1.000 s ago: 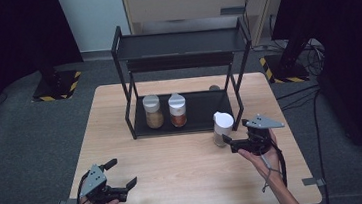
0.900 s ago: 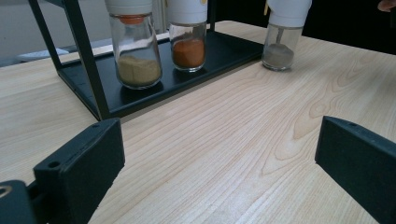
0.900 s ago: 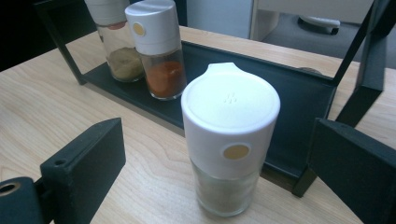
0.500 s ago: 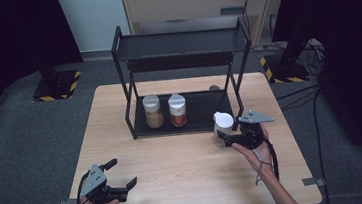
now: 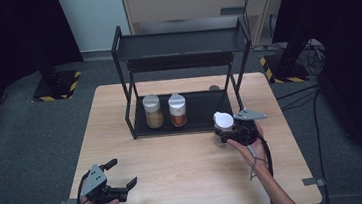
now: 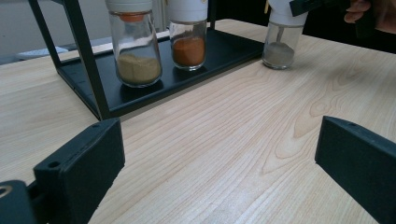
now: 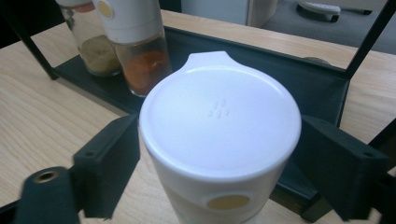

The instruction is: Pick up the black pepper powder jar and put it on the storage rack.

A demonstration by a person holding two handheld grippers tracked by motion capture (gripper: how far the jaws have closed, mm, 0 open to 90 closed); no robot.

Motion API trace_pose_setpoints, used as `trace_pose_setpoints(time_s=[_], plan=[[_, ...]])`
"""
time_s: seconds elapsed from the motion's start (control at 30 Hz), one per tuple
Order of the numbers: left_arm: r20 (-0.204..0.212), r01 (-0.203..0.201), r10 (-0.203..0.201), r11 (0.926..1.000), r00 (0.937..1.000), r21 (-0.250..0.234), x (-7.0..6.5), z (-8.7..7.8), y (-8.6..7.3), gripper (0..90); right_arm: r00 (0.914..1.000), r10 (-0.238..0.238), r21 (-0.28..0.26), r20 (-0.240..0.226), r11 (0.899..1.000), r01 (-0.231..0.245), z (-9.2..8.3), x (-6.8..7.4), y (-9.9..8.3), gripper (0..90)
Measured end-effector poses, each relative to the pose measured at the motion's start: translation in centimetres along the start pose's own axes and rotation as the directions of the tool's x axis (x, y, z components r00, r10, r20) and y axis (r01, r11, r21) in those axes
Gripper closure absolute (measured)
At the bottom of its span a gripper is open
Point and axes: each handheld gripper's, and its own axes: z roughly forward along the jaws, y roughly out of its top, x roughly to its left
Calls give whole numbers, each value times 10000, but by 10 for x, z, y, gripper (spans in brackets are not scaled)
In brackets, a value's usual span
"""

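Observation:
A clear spice jar with a white flip lid [image 5: 222,122] stands on the wooden table just right of the black rack's front right leg. My right gripper [image 5: 223,135] reaches it from the right. Its jaws have just been closing, and in the right gripper view they touch both sides of the jar's white cap [image 7: 219,121]. The left gripper view has the same jar [image 6: 281,39] with grey powder at its bottom. My left gripper [image 5: 121,173] rests open near the front left of the table, with nothing between its jaws [image 6: 219,140].
A black two-tier rack [image 5: 184,49] stands at the back middle of the table [image 5: 186,182]. Its lower tray holds a jar of tan powder [image 5: 153,112] and a jar of orange powder [image 5: 177,110], with bare tray to their right.
My right gripper moved left and slightly down onto the white-lidded jar, and its jaws came in around the cap. The left gripper stayed where it was.

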Motion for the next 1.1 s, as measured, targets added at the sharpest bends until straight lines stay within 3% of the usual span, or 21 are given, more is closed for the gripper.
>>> trace_pose_setpoints(time_s=[0.13,0.77,1.1], plan=[[2,-3,3,10000,10000,7,0,0,0,4,9996,-248,-54,107,9997,249,2,3,0,301],[8,-2,2,10000,10000,-7,0,0,0,5,9979,-563,-28,334,9984,564,0,13,2,309],[-2,-7,7,10000,10000,-12,0,0,0,5,9971,-657,-195,384,9976,665,-4,20,14,309]])
